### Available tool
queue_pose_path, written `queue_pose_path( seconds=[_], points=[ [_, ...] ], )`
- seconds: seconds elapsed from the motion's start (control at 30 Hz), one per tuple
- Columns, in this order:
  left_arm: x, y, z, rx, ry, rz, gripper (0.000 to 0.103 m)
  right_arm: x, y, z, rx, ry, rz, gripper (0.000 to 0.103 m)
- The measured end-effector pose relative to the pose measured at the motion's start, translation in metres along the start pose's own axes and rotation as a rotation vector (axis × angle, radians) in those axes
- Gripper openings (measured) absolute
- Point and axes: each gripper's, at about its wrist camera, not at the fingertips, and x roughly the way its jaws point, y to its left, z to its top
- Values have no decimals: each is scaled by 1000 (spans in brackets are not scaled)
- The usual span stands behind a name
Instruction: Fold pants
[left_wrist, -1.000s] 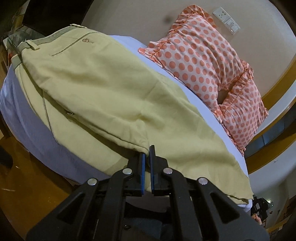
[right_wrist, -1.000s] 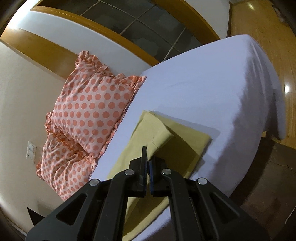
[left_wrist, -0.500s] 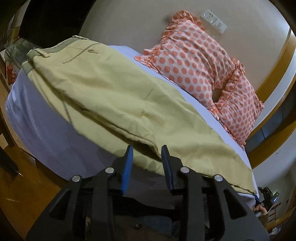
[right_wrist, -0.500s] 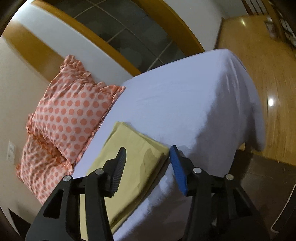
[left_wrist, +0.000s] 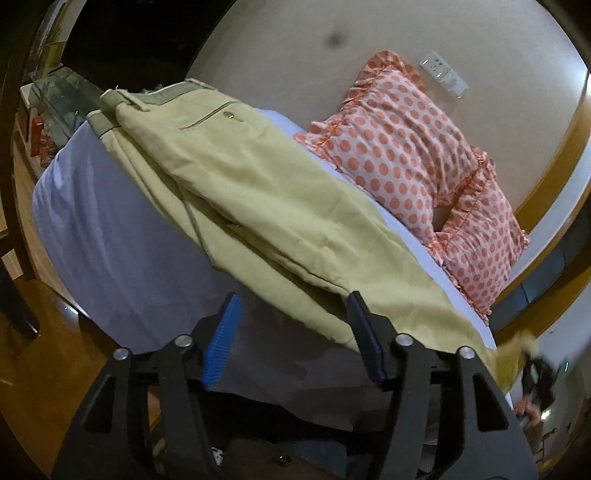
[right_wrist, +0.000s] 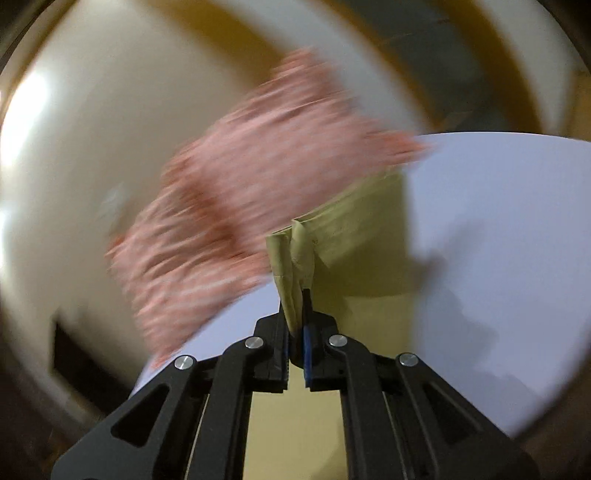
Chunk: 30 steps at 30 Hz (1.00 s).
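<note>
- Since half a second ago: right gripper (right_wrist: 297, 314) goes from spread wide over the hem end to clamped on it; the view is now heavily motion-blurred, so this hand is moving fast.
- Left gripper (left_wrist: 291, 325) opens wider than half a second ago; a second ago it was pinched shut at the leg fold. It now sits a little off the cloth edge.
- Pants (left_wrist: 258, 192) lie lengthwise on the bed (left_wrist: 122, 229), legs stacked one on the other, waistband (left_wrist: 173, 92) at the far left end near the bed's corner, hem end out to the right.
- Right fingers (right_wrist: 284, 334) are clenched on the bunched hem (right_wrist: 295, 251), which stands up out of the grip in doubled layers. Probably held so, to carry the leg ends over toward the waistband for the crosswise fold.
- Left fingers (left_wrist: 225, 332) are released, nothing between them, poised at the near long edge of the pants. Likely letting go because the lengthwise fold is already set, leaving this hand free to pin or guide the middle.
- In the left view, yellow cloth lifts at the far right with a blurred dark gripper below it (left_wrist: 535, 376), matching the right hand's grab.
- Dotted pillows (left_wrist: 406, 147) sit against the wall beyond the pants, just beside the far edge; contact unclear.
- Waistband end looks unmoved across frames.
</note>
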Motion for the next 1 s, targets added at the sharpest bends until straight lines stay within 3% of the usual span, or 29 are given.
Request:
queue_pose_path(
  seconds=[0.13,0.17,0.2,0.23,0.3,0.33,0.4,0.43,0.53,0.67,0.9,1.0],
  points=[
    [-4,-12,-5,58,-29,-14,78,65,105,-47,-146,202,269,6],
    [-5,-15,-6,70,-33,-21,79,84,134,-73,-194,292,327,6],
    [-5,-17,-8,83,-35,-35,80,98,152,-94,-238,372,350,7],
    [-5,-19,-9,93,-36,-49,80,116,176,-126,-323,511,352,8],
    [-5,-21,-11,113,-32,-68,81,129,193,-161,-410,648,320,27],
    [-4,-21,-13,123,-24,-78,82,129,194,-171,-424,670,310,34],
    [1,-21,-17,146,6,-99,82,117,180,-170,-386,623,317,72],
    [4,-22,-19,156,18,-103,82,115,174,-164,-368,593,307,76],
    [18,-23,-23,164,54,-100,82,106,149,-141,-320,506,233,78],
    [32,-26,-20,159,56,-101,82,114,131,-130,-277,495,155,78],
    [25,-19,12,70,-40,-115,82,117,133,-139,-298,493,140,81],
    [27,-7,33,7,-67,-61,82,116,131,-141,-298,492,140,81]
  ],
)
